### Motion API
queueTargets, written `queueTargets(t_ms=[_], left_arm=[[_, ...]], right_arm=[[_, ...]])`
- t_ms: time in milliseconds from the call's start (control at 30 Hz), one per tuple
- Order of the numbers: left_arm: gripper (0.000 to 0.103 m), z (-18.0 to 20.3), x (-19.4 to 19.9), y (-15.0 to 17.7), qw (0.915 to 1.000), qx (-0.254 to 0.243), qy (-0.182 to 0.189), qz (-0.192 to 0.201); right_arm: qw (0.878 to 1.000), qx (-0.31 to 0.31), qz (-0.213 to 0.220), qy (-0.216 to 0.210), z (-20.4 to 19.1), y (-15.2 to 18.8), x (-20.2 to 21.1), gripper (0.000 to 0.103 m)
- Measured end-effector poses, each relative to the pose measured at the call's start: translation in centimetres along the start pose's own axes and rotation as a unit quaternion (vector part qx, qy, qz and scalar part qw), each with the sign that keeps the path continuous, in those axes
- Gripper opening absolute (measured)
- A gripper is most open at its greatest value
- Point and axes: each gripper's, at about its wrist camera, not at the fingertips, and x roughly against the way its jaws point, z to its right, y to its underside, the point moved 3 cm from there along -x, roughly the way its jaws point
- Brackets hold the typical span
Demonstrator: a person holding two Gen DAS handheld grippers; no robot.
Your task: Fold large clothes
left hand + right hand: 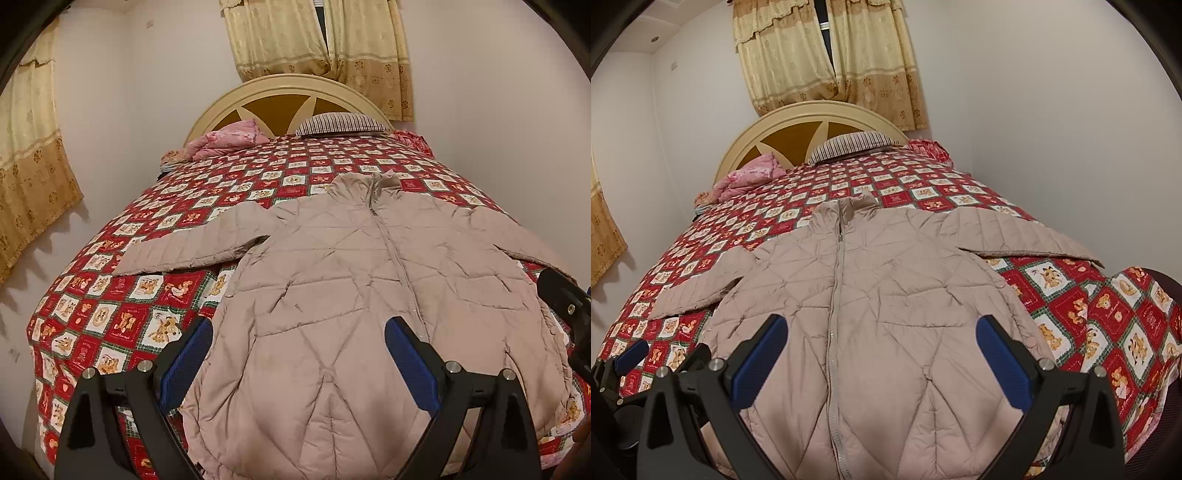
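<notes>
A beige quilted puffer jacket [354, 280] [871, 295] lies flat and zipped on the bed, collar toward the headboard, both sleeves spread sideways. My left gripper [299, 354] hovers open above the jacket's lower left part, blue pads wide apart and holding nothing. My right gripper [882, 350] stands open over the lower right half, nothing between its pads. The right gripper's black body [565, 306] shows at the right edge of the left wrist view; the left gripper's blue finger [629, 356] shows at the lower left of the right wrist view.
The bed carries a red checked quilt [110, 295] [1108, 314] with bear prints. At the cream headboard [288, 96] lie a pink bundle [229, 140] and a striped pillow [343, 123]. Curtains [827, 55] hang behind; a white wall runs close along the right side.
</notes>
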Motion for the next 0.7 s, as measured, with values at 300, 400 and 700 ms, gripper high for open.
queueTargets(t_ms=[300, 400, 700], left_arm=[[0.095, -0.09, -0.2, 0.15, 1.0, 0.005, 0.006, -0.005], [0.095, -0.12, -0.2, 0.09, 1.0, 0.005, 0.006, -0.005], [0.095, -0.19, -0.19, 0.18, 0.9999, 0.006, 0.008, -0.006]], right_arm=[[1.0, 0.001, -0.001, 0.0, -0.07, -0.04, -0.02, 0.103], [1.0, 0.001, -0.001, 0.0, -0.13, -0.06, 0.03, 0.103], [1.0, 0.001, -0.003, 0.001, 0.05, 0.22, -0.21, 0.103]])
